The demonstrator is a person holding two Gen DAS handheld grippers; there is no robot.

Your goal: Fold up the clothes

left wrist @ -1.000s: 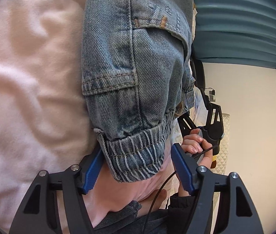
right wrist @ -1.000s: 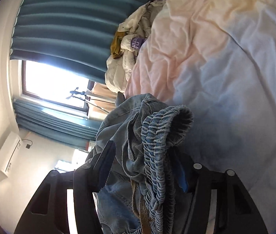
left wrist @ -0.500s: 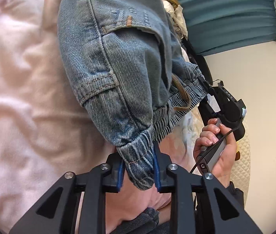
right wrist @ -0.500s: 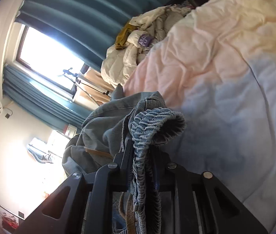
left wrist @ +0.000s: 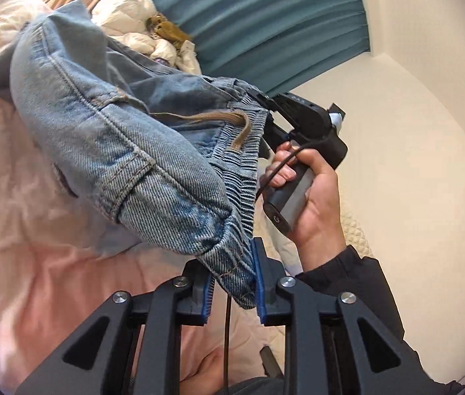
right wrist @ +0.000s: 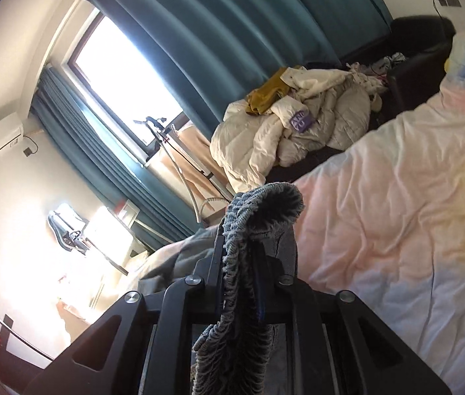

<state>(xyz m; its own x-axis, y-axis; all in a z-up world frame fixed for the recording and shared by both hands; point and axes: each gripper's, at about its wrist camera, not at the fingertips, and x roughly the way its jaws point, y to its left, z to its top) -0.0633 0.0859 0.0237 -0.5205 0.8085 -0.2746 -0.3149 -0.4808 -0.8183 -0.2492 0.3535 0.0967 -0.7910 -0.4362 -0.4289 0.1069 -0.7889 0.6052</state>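
— Jeans [left wrist: 107,138], light blue denim, hang off the bed [left wrist: 28,263], lifted clear of its pink sheet near the edge by the person. What grips them?

— Both grippers. The left gripper [left wrist: 232,283] has its blue pads pressed narrow on one end of the elastic waistband; denim fills the gap between them. The right gripper [right wrist: 242,273] is clamped on the other end, and its jaws are closing on the ribbed band, which bunches up and flops over the fingertips.

— Is the right one seen from the left camera too?

— Yes, its black body sits at the far end of the waistband, with the person's right hand [left wrist: 311,197] wrapped around the handle, a dark sleeve [left wrist: 357,283] below the wrist.

— And the waistband between them?

— Slack rather than taut, with a tan drawstring [left wrist: 219,121] looped across it. The legs trail down toward the sheet.

— Anything else about?

— A heap of cream padded jackets [right wrist: 285,131] beyond the far edge of the bed, in front of teal curtains [right wrist: 219,33].
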